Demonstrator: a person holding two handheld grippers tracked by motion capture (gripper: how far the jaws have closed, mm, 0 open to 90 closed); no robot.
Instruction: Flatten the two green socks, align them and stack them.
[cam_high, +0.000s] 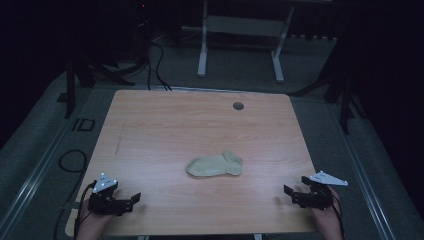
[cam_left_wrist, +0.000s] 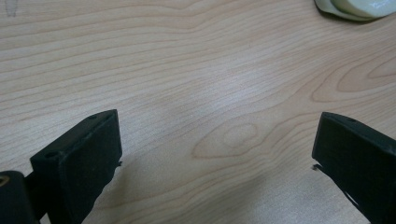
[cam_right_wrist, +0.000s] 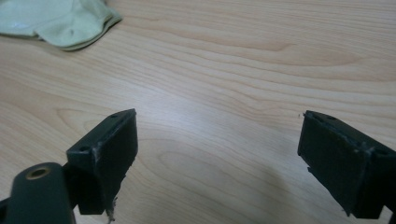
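A pale green sock (cam_high: 215, 165) lies flat near the middle of the wooden table (cam_high: 165, 130). My left gripper (cam_high: 131, 199) rests at the table's front left corner, open, with bare wood between its jaws. At the front right corner my right gripper (cam_high: 289, 192) is open too and holds nothing. In the left gripper view (cam_left_wrist: 217, 140) an edge of the sock (cam_left_wrist: 352, 8) shows at the top right. From the right gripper (cam_right_wrist: 218, 144) the sock (cam_right_wrist: 56, 21) lies at the top left, well ahead of the jaws.
A round cable hole (cam_high: 238, 106) sits near the table's far edge. Beyond the table stand the white legs of a desk frame (cam_high: 240, 45). Black cables (cam_high: 72, 160) lie on the floor at the left.
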